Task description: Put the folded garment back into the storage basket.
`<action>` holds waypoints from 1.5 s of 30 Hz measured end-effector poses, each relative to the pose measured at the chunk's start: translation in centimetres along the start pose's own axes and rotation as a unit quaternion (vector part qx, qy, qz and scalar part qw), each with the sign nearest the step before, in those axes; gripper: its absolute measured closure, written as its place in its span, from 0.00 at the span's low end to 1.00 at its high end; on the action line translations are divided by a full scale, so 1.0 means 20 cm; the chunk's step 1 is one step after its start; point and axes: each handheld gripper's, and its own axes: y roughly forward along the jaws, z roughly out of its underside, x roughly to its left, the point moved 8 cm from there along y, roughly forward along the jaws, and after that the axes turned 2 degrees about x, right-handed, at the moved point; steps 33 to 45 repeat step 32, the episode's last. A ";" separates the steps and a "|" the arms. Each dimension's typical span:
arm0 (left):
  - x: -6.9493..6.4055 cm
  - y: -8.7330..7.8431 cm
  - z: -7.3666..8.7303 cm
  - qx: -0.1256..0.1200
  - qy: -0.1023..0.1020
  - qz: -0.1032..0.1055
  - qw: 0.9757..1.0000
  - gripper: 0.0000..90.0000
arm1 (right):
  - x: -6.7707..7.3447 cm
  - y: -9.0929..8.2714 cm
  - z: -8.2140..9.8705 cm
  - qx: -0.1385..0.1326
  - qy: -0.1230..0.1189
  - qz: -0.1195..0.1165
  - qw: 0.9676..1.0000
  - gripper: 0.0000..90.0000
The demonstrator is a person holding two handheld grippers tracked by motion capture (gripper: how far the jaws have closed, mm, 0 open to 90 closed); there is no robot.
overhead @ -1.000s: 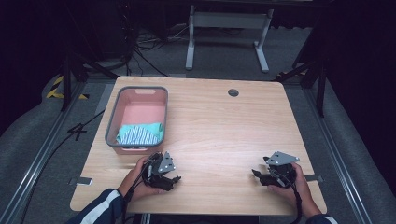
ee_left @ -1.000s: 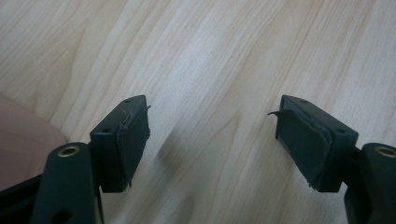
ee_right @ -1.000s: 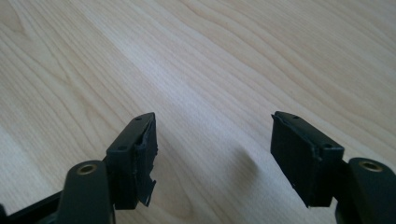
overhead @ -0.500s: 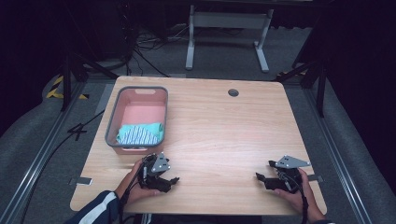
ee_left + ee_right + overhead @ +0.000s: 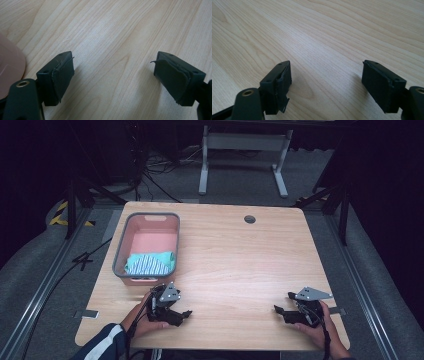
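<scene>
My left gripper (image 5: 183, 315) rests low on the wooden table (image 5: 240, 260) near its front edge, just in front of the pink basin (image 5: 150, 240). In the left gripper view its jaws stand wide apart over bare wood, left gripper (image 5: 113, 58) open and holding nothing. My right gripper (image 5: 280, 314) sits near the front right of the table, its jaws pointing left. In the right gripper view the right gripper (image 5: 325, 65) is also open with only wood grain between the jaws. A hand holds each gripper.
The grey-rimmed pink basin holds a folded blue-striped cloth (image 5: 145, 265) and a teal one (image 5: 162, 256); the basin's side (image 5: 10, 67) shows at the left edge of the left gripper view. A round cable hole (image 5: 249, 219) lies at the back. Dark floor and a metal stand (image 5: 240, 145) lie beyond.
Both grippers have drawn back slightly toward the table's front edge, the right one also a little to the right. Both jaws stay open.
</scene>
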 end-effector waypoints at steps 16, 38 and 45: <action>0.01 0.01 -0.01 0.003 0.010 0.007 1.000 0.16 | 0.00 0.00 0.00 0.000 -0.002 -0.001 1.000 0.27; 0.00 0.01 -0.01 0.003 0.003 0.007 1.000 0.15 | 0.00 0.00 0.00 0.000 -0.002 -0.002 1.000 0.27; 0.00 0.01 -0.01 0.003 0.003 0.007 1.000 0.15 | 0.00 0.00 0.00 0.000 -0.002 -0.002 1.000 0.27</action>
